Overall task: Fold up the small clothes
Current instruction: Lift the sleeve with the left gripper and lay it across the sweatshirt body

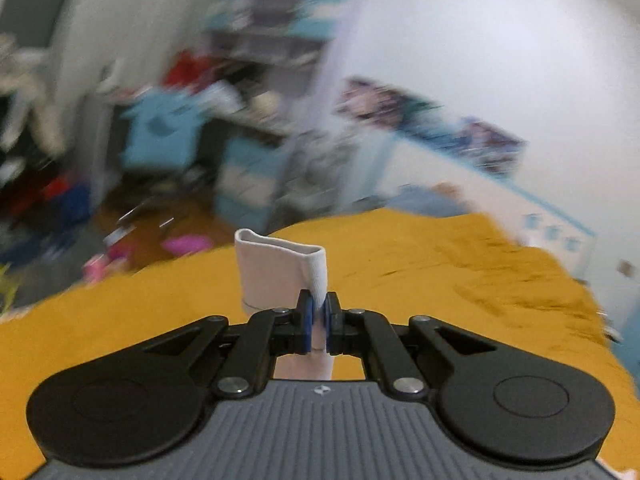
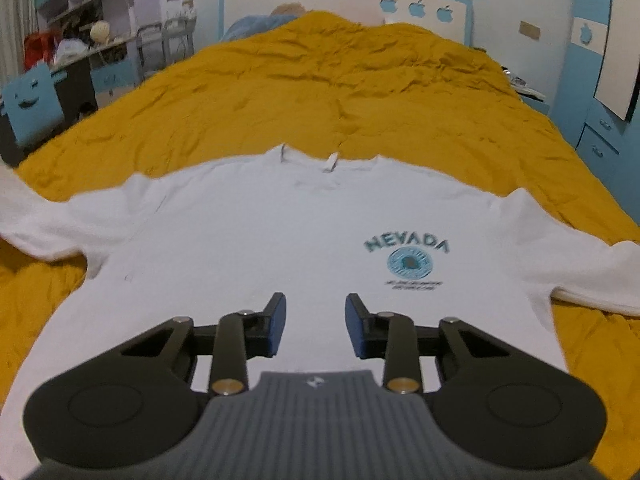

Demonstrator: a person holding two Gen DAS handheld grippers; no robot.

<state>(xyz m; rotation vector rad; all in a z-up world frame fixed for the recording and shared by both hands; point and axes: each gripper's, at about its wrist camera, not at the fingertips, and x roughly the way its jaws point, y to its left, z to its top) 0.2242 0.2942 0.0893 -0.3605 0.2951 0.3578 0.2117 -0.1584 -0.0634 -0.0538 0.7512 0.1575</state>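
A white T-shirt [image 2: 248,240] with a blue "NEVADA" print [image 2: 406,246] lies spread flat, front up, on the mustard-yellow bed cover [image 2: 340,92]. Its collar points away from me and both sleeves are stretched out. My right gripper [image 2: 315,322] is open and empty, just above the shirt's lower middle. My left gripper [image 1: 317,312] is shut on a white sleeve cuff [image 1: 280,268], which sticks up between the blue pads above the yellow cover [image 1: 460,280]. The left wrist view is blurred by motion.
A white and blue headboard [image 2: 344,0] stands at the far end of the bed. Blue drawers [image 2: 600,136] stand at the right. Cluttered shelves and a desk [image 2: 80,28] stand to the left. The floor beside the bed [image 1: 132,216] holds scattered things.
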